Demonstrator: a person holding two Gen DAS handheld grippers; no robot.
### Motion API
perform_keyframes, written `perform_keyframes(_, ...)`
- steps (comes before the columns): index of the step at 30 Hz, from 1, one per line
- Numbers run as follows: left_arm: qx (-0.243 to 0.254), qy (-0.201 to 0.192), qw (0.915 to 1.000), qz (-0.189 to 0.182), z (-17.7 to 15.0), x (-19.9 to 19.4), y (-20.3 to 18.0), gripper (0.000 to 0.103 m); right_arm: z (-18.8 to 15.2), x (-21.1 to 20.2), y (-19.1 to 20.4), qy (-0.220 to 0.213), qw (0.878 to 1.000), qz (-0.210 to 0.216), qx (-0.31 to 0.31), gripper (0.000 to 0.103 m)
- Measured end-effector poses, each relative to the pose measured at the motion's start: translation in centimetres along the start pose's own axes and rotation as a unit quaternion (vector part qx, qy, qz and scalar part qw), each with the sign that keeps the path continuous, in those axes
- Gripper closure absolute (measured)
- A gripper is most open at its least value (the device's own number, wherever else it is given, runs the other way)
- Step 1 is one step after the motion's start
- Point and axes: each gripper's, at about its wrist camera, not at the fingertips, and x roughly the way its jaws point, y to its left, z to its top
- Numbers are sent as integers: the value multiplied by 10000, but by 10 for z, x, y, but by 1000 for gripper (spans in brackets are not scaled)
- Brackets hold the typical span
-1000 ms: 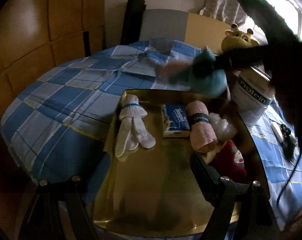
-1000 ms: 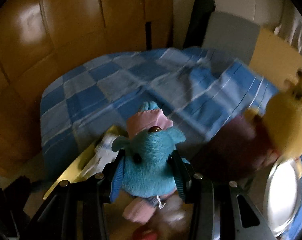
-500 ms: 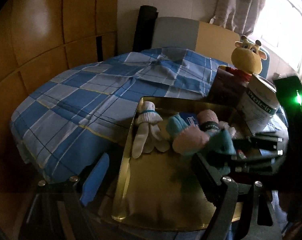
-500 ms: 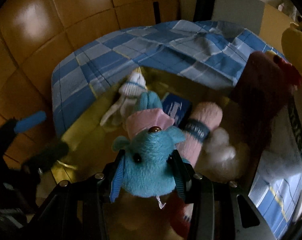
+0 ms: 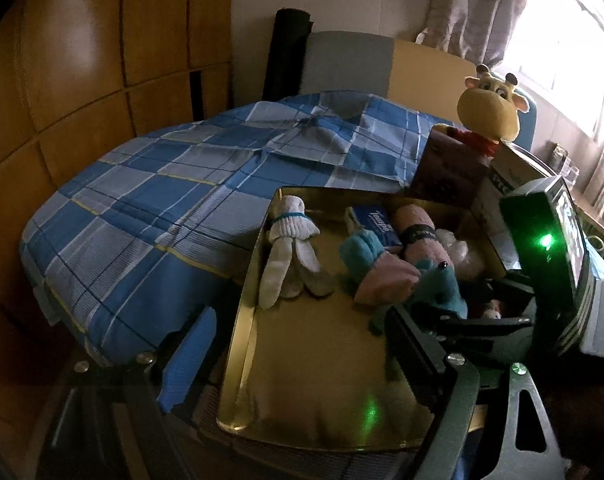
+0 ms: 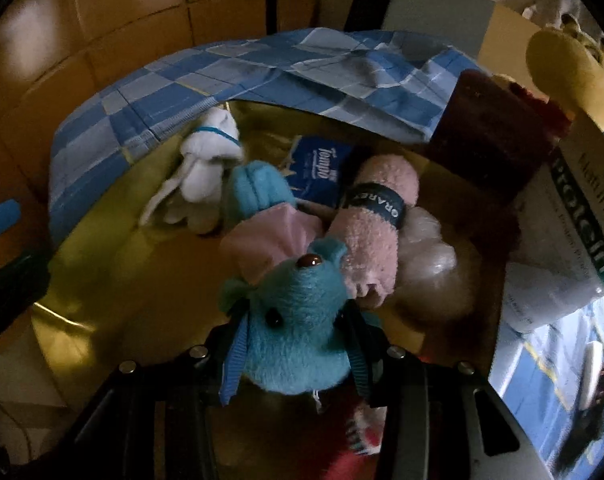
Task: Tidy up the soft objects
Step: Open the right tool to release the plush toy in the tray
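- Blue plush toy point(image 6: 297, 320) sits clamped in your right gripper point(image 6: 295, 344), low over the gold tray point(image 5: 302, 380), beside its pink towel roll point(image 6: 376, 216).
- Your left gripper point(image 5: 302, 360) straddles the tray's near edge, fingers apart, just been opening, nothing between.

Gold tray point(image 5: 237, 344): near half bare, free passage at 6 o'clock. Far half crowded: white gloves point(image 5: 289, 256) at 10, tissue pack point(image 5: 376, 222) at 12, pink towel roll point(image 5: 416, 236) at 1. Protein tub point(image 6: 562, 240) and brown box point(image 5: 448, 174) block 2–3 o'clock side.
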Motion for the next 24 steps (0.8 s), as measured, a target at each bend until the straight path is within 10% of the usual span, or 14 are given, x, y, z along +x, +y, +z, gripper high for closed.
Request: perform_keyframes(24,178,27,9998,25,-1,-1,-13,16,-9,-28,-9,-482,9971,456,379,32)
